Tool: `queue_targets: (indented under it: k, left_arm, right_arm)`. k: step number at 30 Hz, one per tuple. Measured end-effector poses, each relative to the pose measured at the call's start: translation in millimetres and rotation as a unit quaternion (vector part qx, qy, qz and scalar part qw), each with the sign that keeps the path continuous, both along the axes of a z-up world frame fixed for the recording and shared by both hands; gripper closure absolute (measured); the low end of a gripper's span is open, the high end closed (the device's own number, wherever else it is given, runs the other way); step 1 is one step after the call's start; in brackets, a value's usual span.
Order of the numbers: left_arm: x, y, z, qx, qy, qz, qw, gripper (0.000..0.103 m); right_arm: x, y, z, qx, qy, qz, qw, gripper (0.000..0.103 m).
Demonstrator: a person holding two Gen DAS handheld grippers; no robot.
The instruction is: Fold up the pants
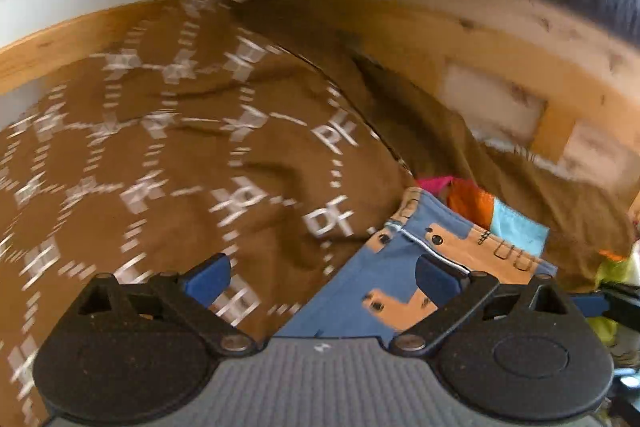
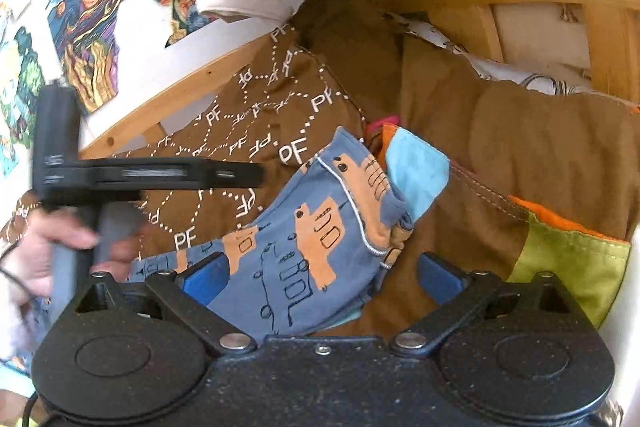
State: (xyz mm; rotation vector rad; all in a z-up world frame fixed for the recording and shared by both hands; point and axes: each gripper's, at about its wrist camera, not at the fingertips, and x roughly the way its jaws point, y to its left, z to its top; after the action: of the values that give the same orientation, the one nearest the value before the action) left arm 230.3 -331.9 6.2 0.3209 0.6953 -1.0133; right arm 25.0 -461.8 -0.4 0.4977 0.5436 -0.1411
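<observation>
Nearest me, my left tool (image 1: 322,277) sits spread wide and empty over the brown PF-print blanket (image 1: 168,147), the blue printed pants (image 1: 384,283) just under its right finger. My right tool (image 2: 320,277) is equally spread, pants (image 2: 304,259) bunched between the fingers. I judge a closing pinch could catch blanket too, dragging both.

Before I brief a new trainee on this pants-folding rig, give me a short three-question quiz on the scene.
1. True or false: both hand-held grippers, left and right, are open.
2. The blue pants lie on: A) white sheet, B) brown PF-printed cover, C) bare wood.
3. What colour are the animal prints on the pants?

Key: 1 true; 2 B; 3 orange-tan.
</observation>
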Motion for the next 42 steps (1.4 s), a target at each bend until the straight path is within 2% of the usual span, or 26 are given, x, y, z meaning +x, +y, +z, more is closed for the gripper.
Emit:
queue_targets:
  k: [4, 7, 10, 12, 13, 14, 17, 19, 23, 26, 29, 32, 34, 36, 39, 42]
  left_arm:
    - [7, -32, -23, 0.037, -0.006, -0.013, 0.9992, 0.001]
    - [6, -36, -33, 0.035, -0.010, -0.014, 0.9992, 0.000]
    - [2, -33, -34, 0.036, -0.014, -0.017, 0.9991, 0.000]
    - [2, -30, -28, 0.038, 0.006, -0.008, 0.9992, 0.001]
    - [4, -28, -24, 0.035, 0.021, 0.001, 0.9992, 0.002]
    - [6, -24, -20, 0.027, 0.042, 0.011, 0.9987, 0.002]
    - [9, -7, -4, -0.005, 0.095, 0.027, 0.9950, 0.011]
    - [9, 1, 7, -0.024, 0.125, 0.034, 0.9913, 0.014]
    - [14, 2, 18, -0.044, 0.203, 0.023, 0.9780, 0.015]
    - [13, -2, 21, -0.042, 0.248, 0.007, 0.9680, 0.015]
    - [7, -19, 17, -0.016, 0.256, 0.000, 0.9666, 0.018]
    - [1, -30, 14, 0.012, 0.248, 0.000, 0.9687, 0.027]
    - [1, -37, 7, 0.030, 0.256, 0.004, 0.9661, 0.045]
    - [2, -38, 2, 0.038, 0.268, 0.015, 0.9625, 0.057]
    - [2, -31, -2, 0.042, 0.264, 0.031, 0.9630, 0.085]
    - [3, -17, -2, 0.026, 0.266, 0.047, 0.9624, 0.092]
  right_arm:
    - [3, -6, -1, 0.011, 0.008, -0.035, 0.999, 0.016]
    - [2, -9, -2, 0.021, 0.008, -0.060, 0.998, 0.024]
    - [2, -12, -3, 0.038, -0.006, -0.076, 0.996, 0.024]
    - [5, -12, -3, 0.045, -0.012, -0.082, 0.996, 0.026]
    - [7, -11, -3, 0.047, -0.013, -0.087, 0.995, 0.034]
    - [9, -11, -3, 0.049, -0.011, -0.092, 0.994, 0.046]
    - [14, -12, -5, 0.050, -0.004, -0.099, 0.994, 0.065]
    - [14, -8, -5, 0.018, -0.007, -0.092, 0.996, 0.073]
    - [14, 19, 2, -0.111, -0.008, -0.041, 0.993, 0.084]
    - [17, 46, 4, -0.212, -0.008, 0.008, 0.977, 0.084]
    - [22, 71, 1, -0.290, -0.001, 0.055, 0.955, 0.084]
    - [26, 89, -5, -0.337, 0.004, 0.092, 0.937, 0.084]
    - [26, 97, -8, -0.356, 0.004, 0.111, 0.928, 0.084]
    - [27, 103, -10, -0.367, 0.005, 0.121, 0.922, 0.084]
    - [26, 105, -10, -0.374, 0.006, 0.120, 0.920, 0.084]
    - [26, 105, -7, -0.374, 0.006, 0.111, 0.921, 0.085]
